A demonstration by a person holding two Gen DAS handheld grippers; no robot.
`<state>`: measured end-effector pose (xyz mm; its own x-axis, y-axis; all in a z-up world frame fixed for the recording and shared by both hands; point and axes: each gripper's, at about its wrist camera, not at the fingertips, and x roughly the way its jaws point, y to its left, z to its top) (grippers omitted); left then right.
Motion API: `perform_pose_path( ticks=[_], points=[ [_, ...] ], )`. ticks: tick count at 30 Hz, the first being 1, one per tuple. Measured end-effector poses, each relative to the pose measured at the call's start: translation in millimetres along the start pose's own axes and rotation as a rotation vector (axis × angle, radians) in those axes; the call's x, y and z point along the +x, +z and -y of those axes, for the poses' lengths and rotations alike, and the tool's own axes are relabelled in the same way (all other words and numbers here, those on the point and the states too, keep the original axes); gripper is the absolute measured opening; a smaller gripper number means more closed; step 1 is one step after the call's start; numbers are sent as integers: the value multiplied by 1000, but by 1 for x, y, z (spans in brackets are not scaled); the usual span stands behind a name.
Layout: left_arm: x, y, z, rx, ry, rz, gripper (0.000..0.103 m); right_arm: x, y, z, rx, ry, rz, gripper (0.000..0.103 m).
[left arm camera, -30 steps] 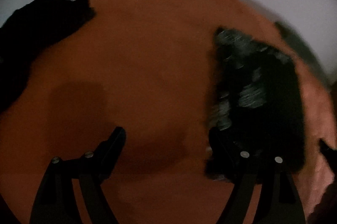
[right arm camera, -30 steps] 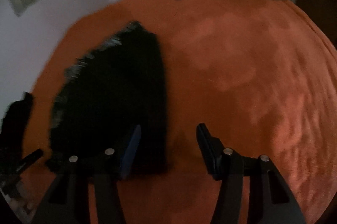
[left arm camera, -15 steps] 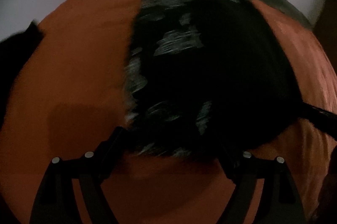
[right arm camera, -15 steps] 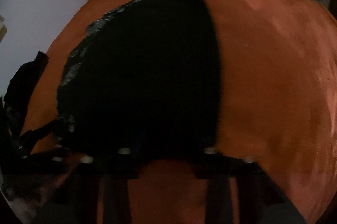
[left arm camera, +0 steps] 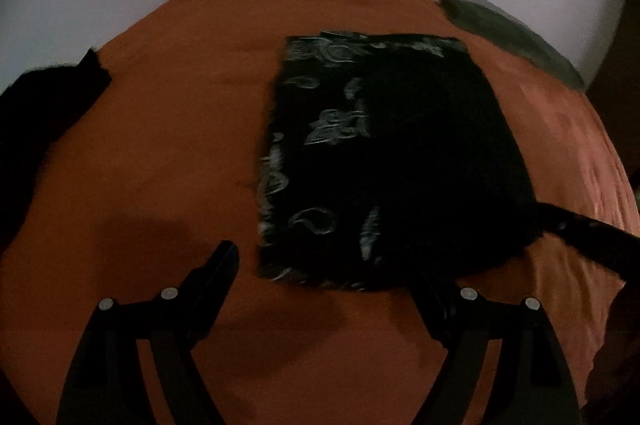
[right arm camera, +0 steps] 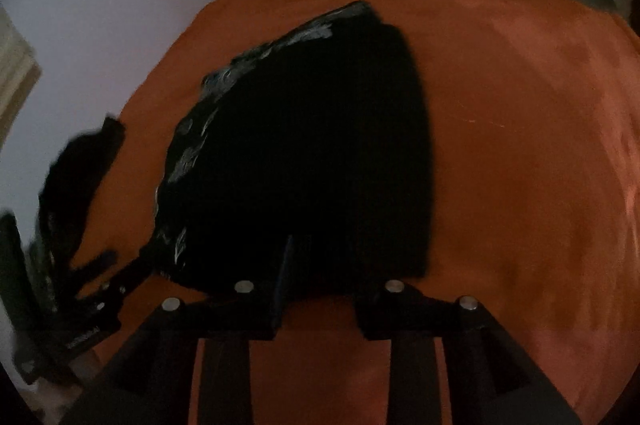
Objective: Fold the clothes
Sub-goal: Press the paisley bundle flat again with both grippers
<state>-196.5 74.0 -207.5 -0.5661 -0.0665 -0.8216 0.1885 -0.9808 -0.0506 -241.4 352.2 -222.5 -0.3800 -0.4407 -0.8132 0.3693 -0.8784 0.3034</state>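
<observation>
A black garment with a pale pattern [left arm camera: 384,153] lies folded into a rectangle on the orange bedspread [left arm camera: 160,145]. My left gripper [left arm camera: 324,265] is open and wide, its fingertips [left arm camera: 226,253] at the garment's near edge, touching nothing that I can see. In the right wrist view the same garment [right arm camera: 304,161] fills the middle. My right gripper [right arm camera: 324,277] hangs over its near edge with the jaws narrow and opening. The cloth edge lies between them, and a gap shows beside the blue pad [right arm camera: 286,265]. The right gripper also appears as a dark bar [left arm camera: 580,233].
A second dark heap of clothing [left arm camera: 48,113] lies at the bed's left edge, also visible as the heap [right arm camera: 80,177]. A grey-green cloth [left arm camera: 512,33] sits at the far right corner by the white wall. Bare orange bedspread [right arm camera: 540,145] stretches to the right of the garment.
The black garment went from the right edge of the left wrist view to its middle and now looks sharp. The right gripper's jaws narrowed and closed in on the garment's near edge.
</observation>
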Motion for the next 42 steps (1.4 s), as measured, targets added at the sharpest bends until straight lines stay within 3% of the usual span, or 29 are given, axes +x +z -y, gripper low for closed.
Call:
perform_pose_path(
  ticks=[6, 10, 12, 17, 24, 32, 37, 39, 42],
  points=[
    [5, -8, 14, 12, -35, -29, 84, 27, -5, 24, 58, -61, -83, 26],
    [3, -15, 7, 18, -29, -35, 84, 28, -5, 66, 132, -69, -81, 17],
    [0, -18, -2, 0, -24, -41, 84, 25, -6, 80, 166, -91, -79, 18],
    [9, -6, -16, -85, -63, -64, 84, 9, -1, 71, 170, -84, -32, 18],
    [12, 3, -10, -31, -38, -79, 84, 15, 30, 31, 80, 4, -31, 18],
    [12, 31, -13, -64, -90, -69, 84, 38, 59, 25, 85, 84, -56, 18],
    [23, 63, 10, -19, -135, -39, 84, 48, 64, 17, 52, 151, -49, 18],
    [33, 74, 24, 15, -149, -29, 84, 56, 65, 16, 35, 142, -57, 18],
    [63, 78, 40, 58, -108, -54, 84, 64, 67, 23, 37, 97, -82, 18]
  ],
)
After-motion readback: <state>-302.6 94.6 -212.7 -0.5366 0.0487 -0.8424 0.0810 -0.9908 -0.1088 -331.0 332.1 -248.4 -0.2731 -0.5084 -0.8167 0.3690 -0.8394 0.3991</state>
